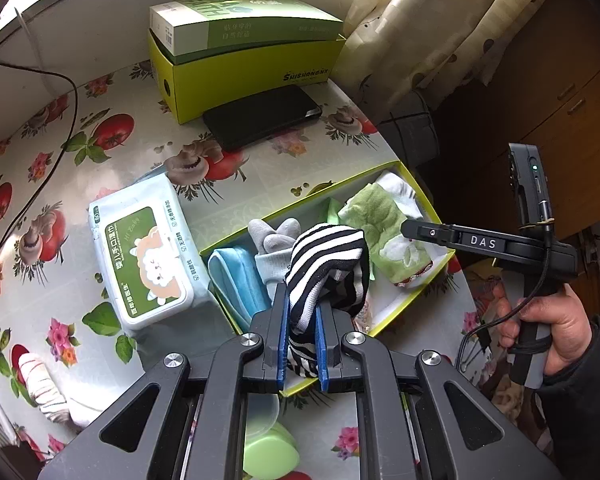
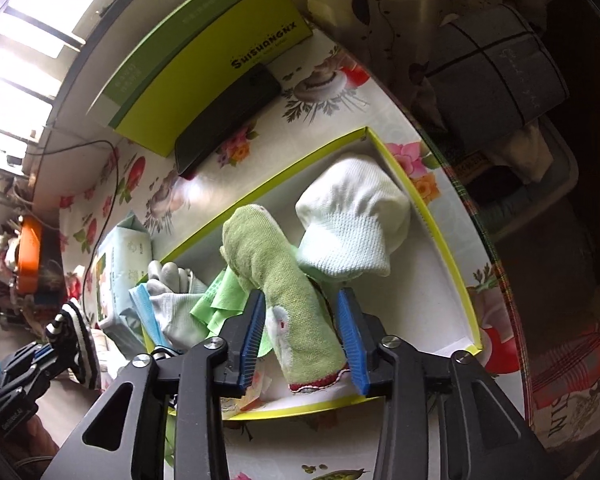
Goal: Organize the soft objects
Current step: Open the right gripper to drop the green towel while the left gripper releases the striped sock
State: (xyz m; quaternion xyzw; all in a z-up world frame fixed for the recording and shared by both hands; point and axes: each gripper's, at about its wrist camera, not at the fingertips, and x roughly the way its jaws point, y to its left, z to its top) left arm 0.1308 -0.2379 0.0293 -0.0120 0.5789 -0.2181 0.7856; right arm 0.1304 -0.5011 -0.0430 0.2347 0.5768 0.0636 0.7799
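My left gripper (image 1: 302,304) is shut on a black-and-white striped sock (image 1: 324,264) and holds it over the near left part of a shallow yellow-green box (image 1: 416,184). The box holds a blue cloth (image 1: 236,280), grey and pale socks (image 1: 276,236), a green sock (image 1: 380,220) and a white sock (image 2: 352,216). My right gripper (image 2: 300,312) is open, its blue pads either side of the green sock (image 2: 284,276) lying in the box (image 2: 452,264). The left gripper with the striped sock (image 2: 74,332) shows at the left of the right wrist view.
A wet-wipes pack (image 1: 144,252) lies left of the box. A black phone (image 1: 260,118) and a tall yellow-green carton (image 1: 244,60) stand behind. A striped sock (image 1: 44,388) lies at the near left, a green lid (image 1: 272,452) under my gripper. A black cable (image 1: 28,200) runs along the left.
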